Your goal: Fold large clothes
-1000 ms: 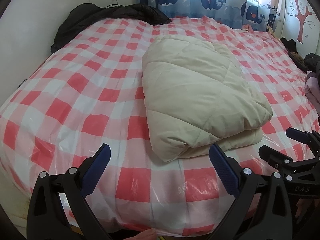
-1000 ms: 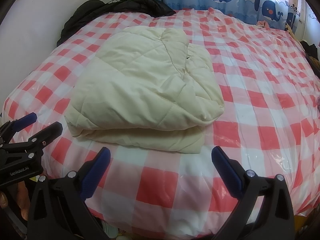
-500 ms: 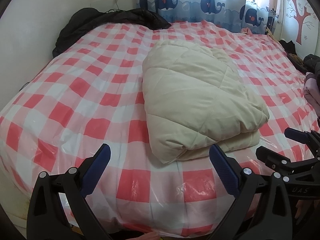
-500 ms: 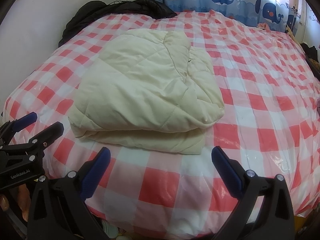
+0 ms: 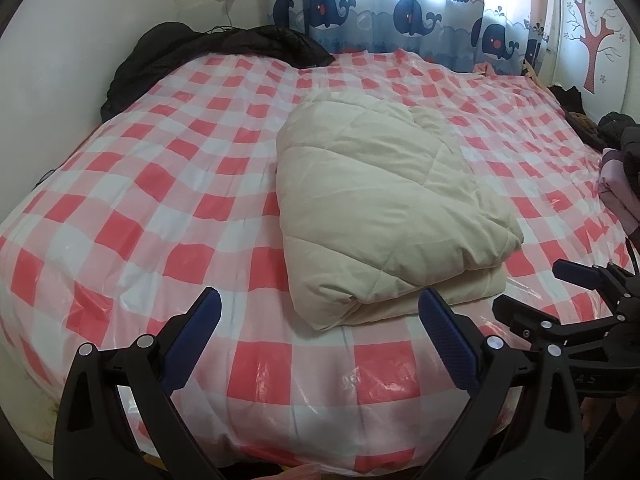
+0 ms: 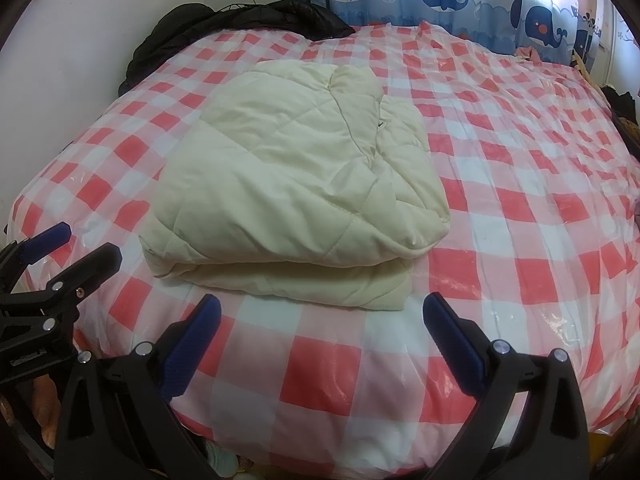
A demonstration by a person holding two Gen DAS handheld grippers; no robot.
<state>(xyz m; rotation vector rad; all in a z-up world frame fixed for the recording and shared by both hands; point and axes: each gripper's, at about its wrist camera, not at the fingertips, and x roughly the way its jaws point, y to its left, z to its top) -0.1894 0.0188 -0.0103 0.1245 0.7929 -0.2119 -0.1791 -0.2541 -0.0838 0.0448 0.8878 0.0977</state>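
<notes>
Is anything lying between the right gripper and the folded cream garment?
No. In the right wrist view, only bare checkered bed cover separates the right gripper from the folded cream garment.

- The left gripper was wide open, its two blue-padded fingers far apart and holding nothing.
- The right gripper was wide open too, with nothing between its fingers.
- Both pointed forward, side by side, the left one just beside the right.

Home bedroom: checked bed, whale curtains, tree wall decal.
</notes>
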